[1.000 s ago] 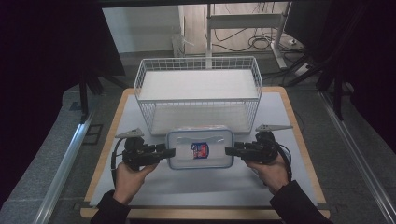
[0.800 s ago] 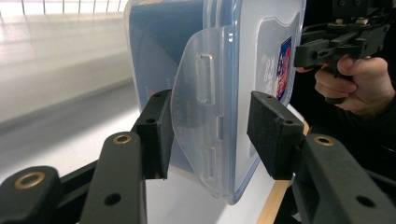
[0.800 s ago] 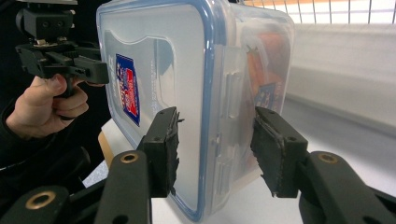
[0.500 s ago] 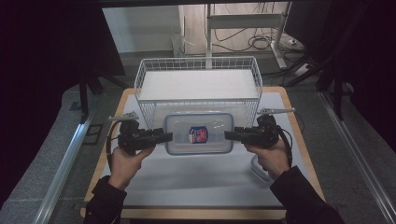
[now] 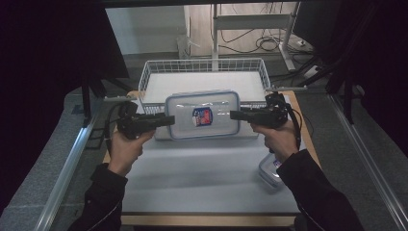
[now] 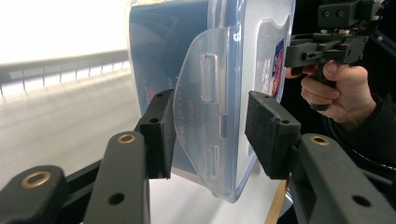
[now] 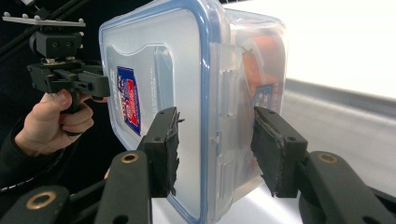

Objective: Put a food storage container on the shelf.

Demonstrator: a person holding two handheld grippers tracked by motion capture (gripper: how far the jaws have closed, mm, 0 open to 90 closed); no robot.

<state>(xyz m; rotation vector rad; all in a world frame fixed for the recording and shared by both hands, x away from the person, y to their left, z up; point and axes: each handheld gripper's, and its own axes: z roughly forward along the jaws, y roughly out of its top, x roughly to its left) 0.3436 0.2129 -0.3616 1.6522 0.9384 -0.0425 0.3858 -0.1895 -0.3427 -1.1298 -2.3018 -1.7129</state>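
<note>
Dim lab, white counter [image 5: 202,168]: I hold one lidded box between both claws.

From the high view, the clear box [image 5: 202,114] hangs flat above the counter at the wire basket's [image 5: 204,67] near rim, left claw [image 5: 169,120] and right claw [image 5: 235,115] at its ends. My left gripper view shows the pads [image 6: 161,133] clamped on the box's [image 6: 219,93] end latch. My right gripper view shows the pads [image 7: 163,149] clamped across the other end of the box [image 7: 187,93].

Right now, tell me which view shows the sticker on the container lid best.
The high view: the red-and-blue sticker faces the camera on the flat lid, though its print is too small to read. The right gripper view shows the sticker slanted; the left gripper view catches just a sliver edge-on.
</note>
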